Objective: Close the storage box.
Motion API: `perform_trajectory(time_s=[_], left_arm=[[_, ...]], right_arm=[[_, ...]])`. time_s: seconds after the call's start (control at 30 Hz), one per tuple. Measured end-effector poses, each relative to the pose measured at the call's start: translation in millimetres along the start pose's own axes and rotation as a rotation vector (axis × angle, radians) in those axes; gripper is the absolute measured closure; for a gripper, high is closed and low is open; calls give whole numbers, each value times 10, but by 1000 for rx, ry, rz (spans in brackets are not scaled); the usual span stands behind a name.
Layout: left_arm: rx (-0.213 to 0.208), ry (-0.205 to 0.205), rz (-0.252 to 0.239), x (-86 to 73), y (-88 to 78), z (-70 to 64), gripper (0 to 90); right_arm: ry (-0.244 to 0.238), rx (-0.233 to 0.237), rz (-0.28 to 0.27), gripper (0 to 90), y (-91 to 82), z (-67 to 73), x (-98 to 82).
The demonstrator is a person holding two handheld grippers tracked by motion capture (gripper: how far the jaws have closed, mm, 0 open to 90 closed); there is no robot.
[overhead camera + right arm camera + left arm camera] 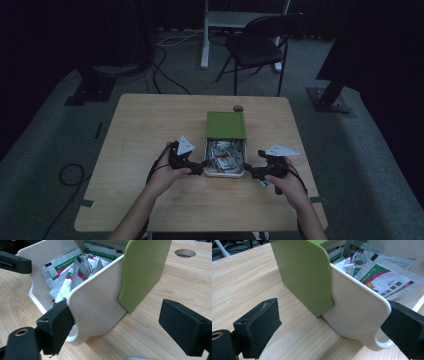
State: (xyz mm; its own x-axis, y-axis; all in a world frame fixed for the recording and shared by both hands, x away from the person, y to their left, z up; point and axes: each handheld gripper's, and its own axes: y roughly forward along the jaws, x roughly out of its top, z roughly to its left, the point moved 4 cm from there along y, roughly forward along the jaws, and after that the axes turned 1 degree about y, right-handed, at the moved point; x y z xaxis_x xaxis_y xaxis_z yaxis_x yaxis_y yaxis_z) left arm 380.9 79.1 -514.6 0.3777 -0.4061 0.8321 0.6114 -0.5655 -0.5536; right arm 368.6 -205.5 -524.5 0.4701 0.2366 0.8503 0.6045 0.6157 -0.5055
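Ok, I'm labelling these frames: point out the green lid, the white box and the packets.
green lid (226,124): high view, middle of its top face.
white box (354,307): left gripper view, its outer side wall.
packets (65,272): right gripper view, a silver sachet's face.

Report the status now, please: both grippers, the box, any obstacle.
Left gripper and right gripper open, one at each side of the cream plastic box. Green sliding lid half off, foil sachets inside. Nothing in the way.

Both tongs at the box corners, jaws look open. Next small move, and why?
Probably close both tongs. The left tongs and right tongs each straddle a near corner of the cream box, jaws open around its wall. The green lid is slid halfway back, sachets exposed, so steady the box first.
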Motion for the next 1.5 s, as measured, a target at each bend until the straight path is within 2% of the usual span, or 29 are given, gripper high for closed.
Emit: perform_trajectory(time_s=[0.13,0.57,1.03,1.5], left_arm=[[3,6,0,11,6,8,53],[9,-12,-11,21,44,47,53],[22,0,-11,54,71,71,53],[28,-14,-4,87,124,121,53]], right_arm=[[4,-3,-3,129,9,-12,8],[13,-21,-9,129,46,-46,38],[21,-36,-9,129,76,-82,66],[34,-51,-17,129,118,-126,95]])
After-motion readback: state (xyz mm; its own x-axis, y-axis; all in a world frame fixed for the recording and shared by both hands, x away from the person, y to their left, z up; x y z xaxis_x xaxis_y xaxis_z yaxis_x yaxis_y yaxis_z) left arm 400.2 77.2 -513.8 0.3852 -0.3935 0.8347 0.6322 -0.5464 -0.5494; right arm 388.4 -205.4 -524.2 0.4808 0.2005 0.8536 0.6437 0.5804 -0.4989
